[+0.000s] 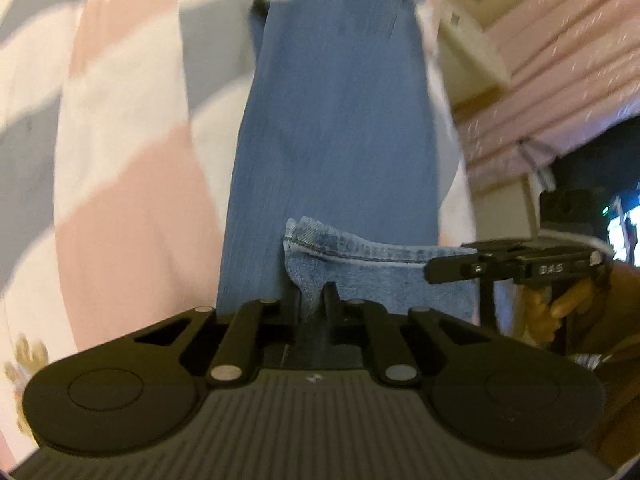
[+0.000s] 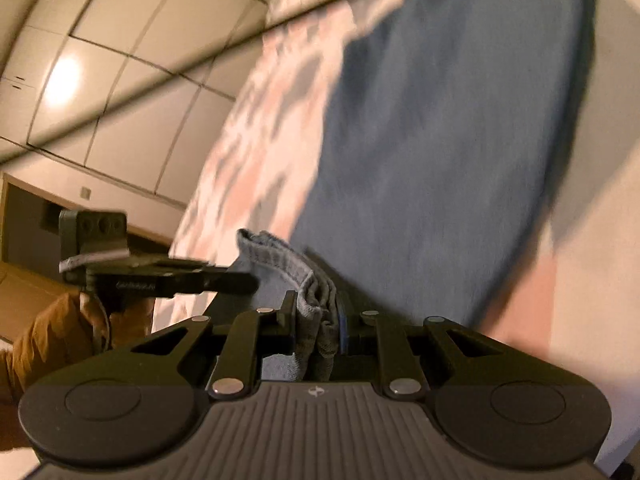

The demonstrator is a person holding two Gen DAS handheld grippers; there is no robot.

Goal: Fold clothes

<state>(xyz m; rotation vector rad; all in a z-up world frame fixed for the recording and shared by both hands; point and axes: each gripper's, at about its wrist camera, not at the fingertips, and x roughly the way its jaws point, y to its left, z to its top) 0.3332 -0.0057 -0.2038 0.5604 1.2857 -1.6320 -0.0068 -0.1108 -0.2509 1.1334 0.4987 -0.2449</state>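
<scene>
The bedspread [image 1: 120, 152] with the pink, grey and white blocks is your biggest thing here, and it's the landing surface under everything. The jeans [image 1: 332, 120] run out across it in one long blue strip, away from both cameras, so the far end seems to stay on the bed while you've got the near end raised. That looks like the setup for bringing one end over toward the other, though I can't tell from this which fold of the job it'd be.

You've got the hem [image 1: 360, 252] pinched at two spots, which keeps that edge stretched flat between your hands instead of sagging. Your left gripper [image 1: 314, 294] is closed down on one corner of the hem, fingers nearly together with just denim between them. Your right gripper [image 2: 318, 312] is closed too, with a thicker bunch of the hem [image 2: 280, 256] wadded in the gap. Everything's motion-blurred, so finer detail is a guess.
</scene>
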